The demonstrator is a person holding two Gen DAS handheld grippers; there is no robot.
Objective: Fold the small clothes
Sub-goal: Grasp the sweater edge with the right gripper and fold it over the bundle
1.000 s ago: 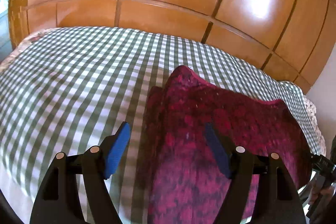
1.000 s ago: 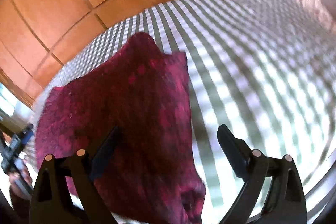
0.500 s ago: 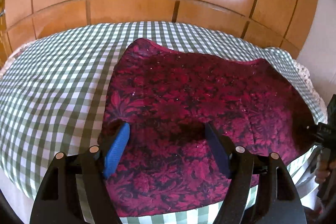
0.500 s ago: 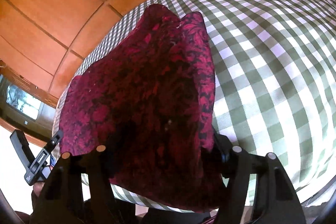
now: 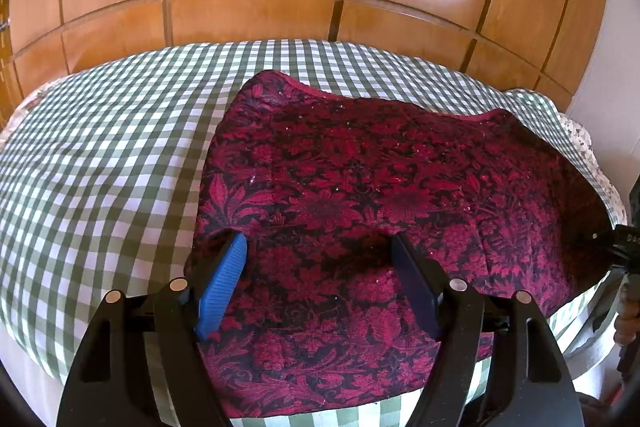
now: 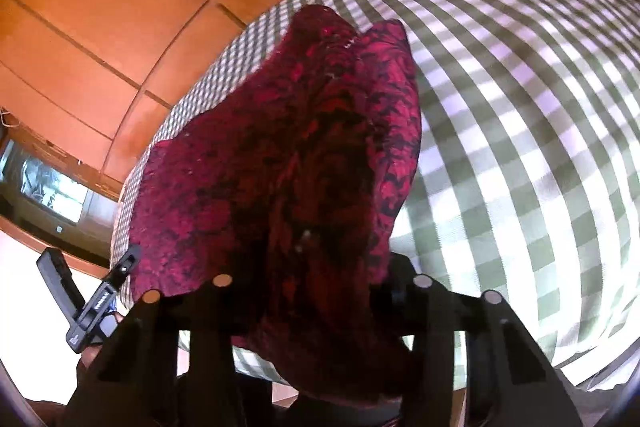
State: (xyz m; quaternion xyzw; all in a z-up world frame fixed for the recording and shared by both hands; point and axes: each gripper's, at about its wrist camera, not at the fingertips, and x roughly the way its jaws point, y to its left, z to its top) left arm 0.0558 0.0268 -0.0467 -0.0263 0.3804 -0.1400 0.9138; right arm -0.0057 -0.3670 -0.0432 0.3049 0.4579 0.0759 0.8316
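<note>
ITEM: crimson floral cloth point(image 5: 360, 195), flat on gingham bed point(image 5: 100, 163) | RIGHT: right gripper point(image 6: 308, 267) jaws closing over bunched near corner | LEFT: left gripper point(image 5: 316, 247) jaws wide, straddling near edge, nothing pinched | ADVICE: seat both corners deep, then lift evenly toward far hem
</note>
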